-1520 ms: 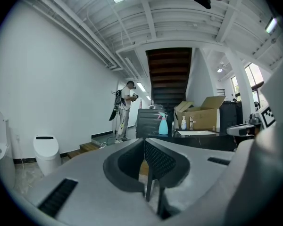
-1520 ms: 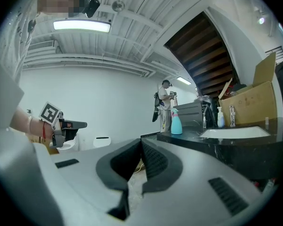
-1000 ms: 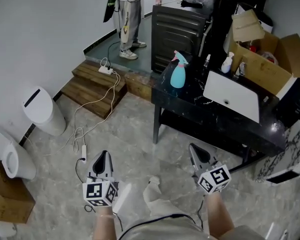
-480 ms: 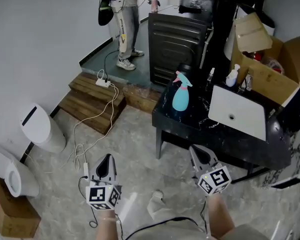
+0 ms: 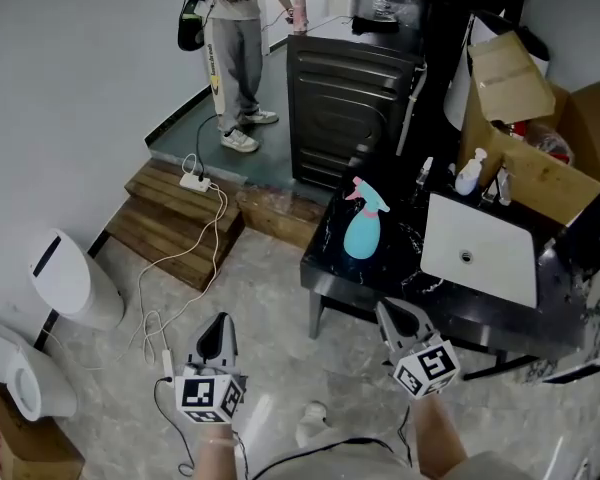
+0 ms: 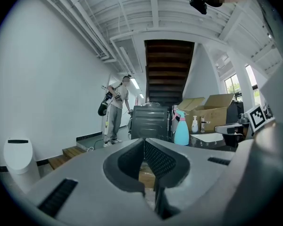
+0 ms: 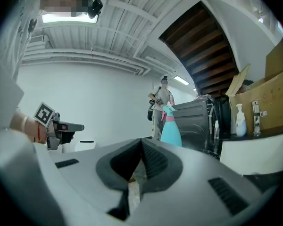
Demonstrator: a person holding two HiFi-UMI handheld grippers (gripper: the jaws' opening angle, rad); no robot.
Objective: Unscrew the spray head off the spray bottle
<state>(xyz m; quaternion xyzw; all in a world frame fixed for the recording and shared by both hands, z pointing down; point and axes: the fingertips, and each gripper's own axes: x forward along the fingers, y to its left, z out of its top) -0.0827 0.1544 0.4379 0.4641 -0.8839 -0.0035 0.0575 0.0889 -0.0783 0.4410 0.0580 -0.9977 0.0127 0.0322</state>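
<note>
A light blue spray bottle (image 5: 361, 232) with a pink collar and a blue trigger head stands upright on the black table (image 5: 385, 278), near its left end. The same spray bottle (image 6: 181, 130) shows in the left gripper view, and the spray bottle (image 7: 170, 129) stands ahead in the right gripper view. My left gripper (image 5: 219, 332) is low at the left over the floor, shut and holding nothing. My right gripper (image 5: 392, 314) hovers just before the table's front edge, below the bottle, shut and holding nothing as well.
A white sink basin (image 5: 477, 249) lies on the table right of the bottle. Behind it are a small white pump bottle (image 5: 468, 174) and an open cardboard box (image 5: 540, 158). A dark cabinet (image 5: 348, 93) stands behind the table. A person (image 5: 227, 48) stands at the back left. Wooden steps (image 5: 172, 219) with a white cable and a white bin (image 5: 64, 278) are at the left.
The view has moved forward: the table and bottle sit lower and closer in the picture. Both grippers keep their places and stay shut. The person at the back has shifted left.
</note>
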